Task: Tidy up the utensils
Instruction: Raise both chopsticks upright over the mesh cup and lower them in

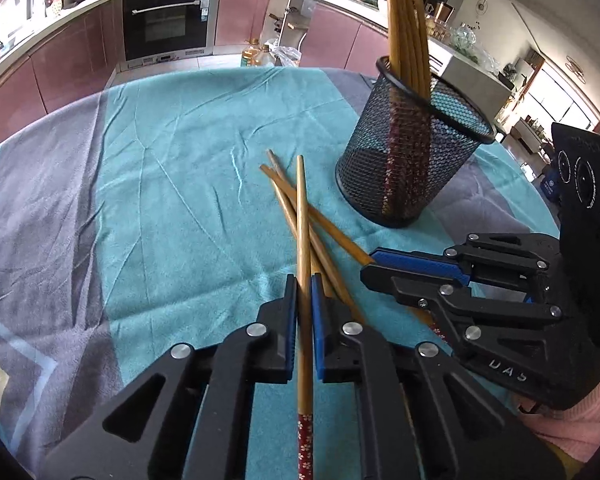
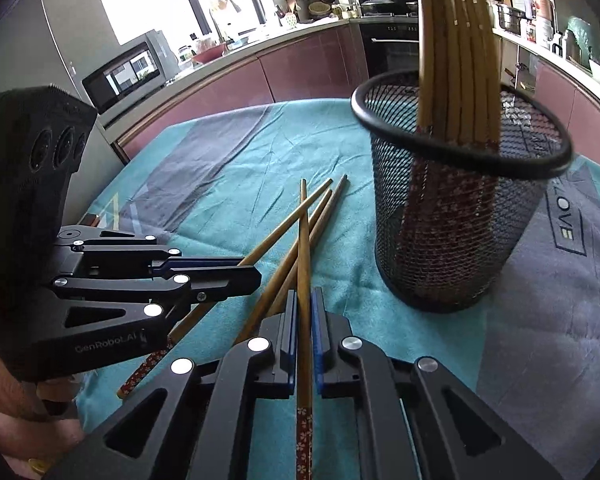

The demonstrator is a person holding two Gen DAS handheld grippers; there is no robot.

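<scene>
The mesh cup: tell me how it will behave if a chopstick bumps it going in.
The black mesh cup looks light, being thin wire mesh, so a knock could probably slide it on the cloth. The standing chopsticks rise far above its rim and lean to one side, which likely makes it top-heavy and apt to tip. Its wide rim gives a forgiving target.

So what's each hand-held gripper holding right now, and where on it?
Each is shut on one chopstick, mid-shaft, just above its red patterned end: the left hand-held gripper and the right hand-held gripper.
</scene>
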